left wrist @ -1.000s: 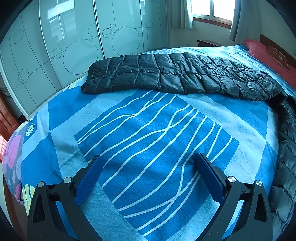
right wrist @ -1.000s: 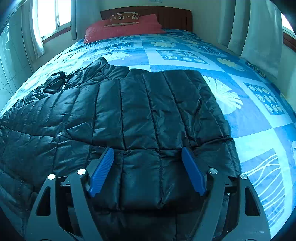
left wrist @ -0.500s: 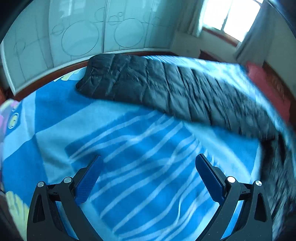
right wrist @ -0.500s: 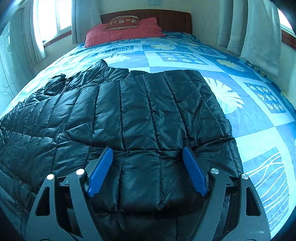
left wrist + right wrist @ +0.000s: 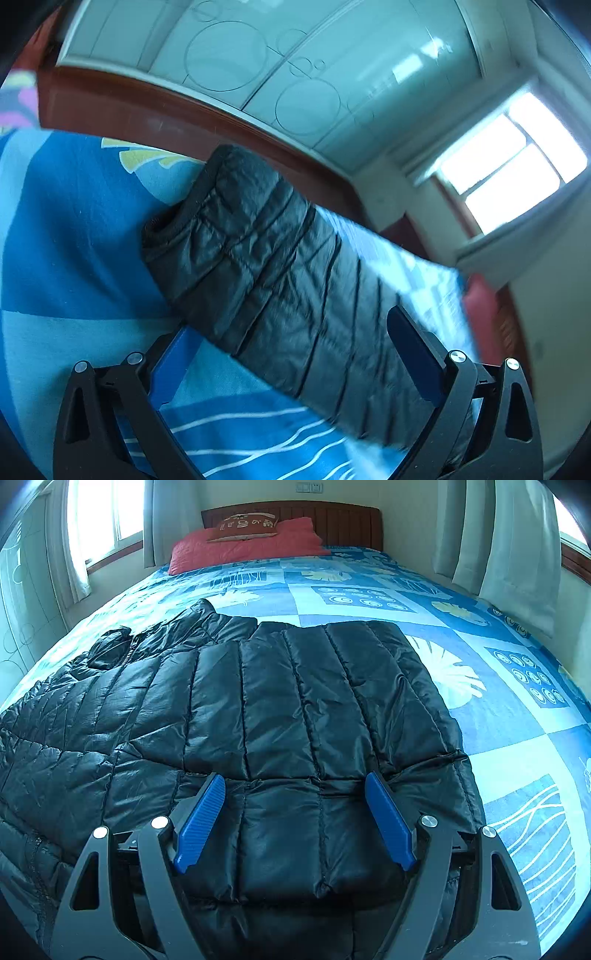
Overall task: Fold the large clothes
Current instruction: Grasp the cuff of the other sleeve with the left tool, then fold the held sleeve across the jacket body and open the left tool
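A black quilted puffer jacket (image 5: pixel 258 709) lies spread on the blue patterned bed (image 5: pixel 517 716). Its right sleeve is folded across the body. In the left wrist view the other sleeve (image 5: pixel 280 280) stretches out on the sheet, cuff at the far left end. My left gripper (image 5: pixel 291 332) is open, its fingers straddling this sleeve just above it; the view is tilted and blurred. My right gripper (image 5: pixel 295 786) is open and empty, low over the jacket's hem area.
A red pillow (image 5: pixel 243 542) and wooden headboard (image 5: pixel 340 520) stand at the bed's far end. Curtained windows (image 5: pixel 99 520) flank the bed. A glass-fronted wardrobe (image 5: pixel 280 74) runs behind the bed's wooden edge (image 5: pixel 155 114) in the left wrist view.
My left gripper has moved forward across the sheet to the outstretched sleeve and tilted. The right gripper has barely moved; both stay open.
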Demonstrator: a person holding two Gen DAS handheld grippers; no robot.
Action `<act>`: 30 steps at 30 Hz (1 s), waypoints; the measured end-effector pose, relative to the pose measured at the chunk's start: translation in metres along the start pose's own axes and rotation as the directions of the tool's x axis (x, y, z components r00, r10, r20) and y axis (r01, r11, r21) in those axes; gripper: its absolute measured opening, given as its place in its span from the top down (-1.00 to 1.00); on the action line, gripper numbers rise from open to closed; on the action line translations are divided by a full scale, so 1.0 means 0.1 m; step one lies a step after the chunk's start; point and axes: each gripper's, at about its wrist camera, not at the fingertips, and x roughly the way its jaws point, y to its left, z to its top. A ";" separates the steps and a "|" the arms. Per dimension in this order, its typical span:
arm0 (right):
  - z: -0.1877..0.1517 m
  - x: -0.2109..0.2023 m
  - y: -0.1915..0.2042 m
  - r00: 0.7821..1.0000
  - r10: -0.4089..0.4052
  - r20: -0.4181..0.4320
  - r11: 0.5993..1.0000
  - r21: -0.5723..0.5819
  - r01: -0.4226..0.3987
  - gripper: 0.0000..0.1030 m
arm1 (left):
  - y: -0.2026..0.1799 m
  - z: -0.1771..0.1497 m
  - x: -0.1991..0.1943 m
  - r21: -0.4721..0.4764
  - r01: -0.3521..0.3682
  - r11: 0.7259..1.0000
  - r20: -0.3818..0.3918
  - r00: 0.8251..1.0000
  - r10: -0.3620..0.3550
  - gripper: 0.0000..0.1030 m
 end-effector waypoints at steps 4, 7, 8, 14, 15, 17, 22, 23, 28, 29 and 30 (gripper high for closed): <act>0.00 0.00 0.00 1.000 0.000 0.000 1.000 0.000 0.000 -0.52 | 0.20 0.03 0.02 -0.100 0.108 0.989 -0.007 0.994 -0.109 0.07; 0.00 0.00 0.00 1.000 0.000 0.000 1.000 -0.001 0.000 -0.52 | 0.23 0.08 0.05 -0.120 0.119 0.986 0.012 0.993 -0.118 0.10; 0.00 0.00 -0.01 1.000 -0.001 0.000 1.000 -0.002 0.001 -0.52 | 0.21 0.10 0.06 -0.112 0.113 0.987 0.009 0.994 -0.112 0.10; 0.00 0.00 -0.01 1.000 -0.003 0.002 1.000 -0.003 0.003 -0.52 | 0.00 0.09 0.10 0.032 0.009 0.999 -0.027 1.000 -0.008 0.78; 0.00 0.00 -0.01 1.000 -0.002 0.002 1.000 -0.002 0.002 -0.52 | -0.05 0.11 0.09 0.057 -0.014 0.998 -0.024 1.000 0.015 0.80; 0.01 0.00 -0.01 1.000 -0.001 0.002 1.000 -0.002 0.001 -0.52 | -0.17 0.12 0.07 0.113 -0.040 0.993 -0.001 0.999 0.040 0.84; 0.00 0.00 0.00 1.000 -0.002 0.002 1.000 -0.002 0.002 -0.52 | -0.80 -0.06 -0.07 0.351 -0.062 0.934 0.078 0.996 0.037 0.88; 0.00 0.00 0.00 1.000 -0.002 0.003 1.000 -0.002 0.002 -0.52 | -0.97 -0.14 -0.11 0.406 -0.056 0.912 0.089 0.996 0.021 0.88; 0.01 0.00 -0.03 1.000 0.003 0.005 1.000 0.003 -0.003 -0.52 | -1.74 -0.66 -0.23 0.626 0.003 0.780 0.097 0.992 -0.082 0.88; 0.02 0.00 -0.04 1.000 0.005 0.006 1.000 0.004 -0.005 -0.52 | -1.90 -0.78 -0.25 0.659 0.028 0.752 0.082 0.991 -0.109 0.88; 0.01 0.00 -0.04 1.000 0.005 0.007 1.000 0.005 -0.005 -0.52 | -2.02 -0.84 -0.21 0.678 0.047 0.734 0.068 0.990 -0.127 0.88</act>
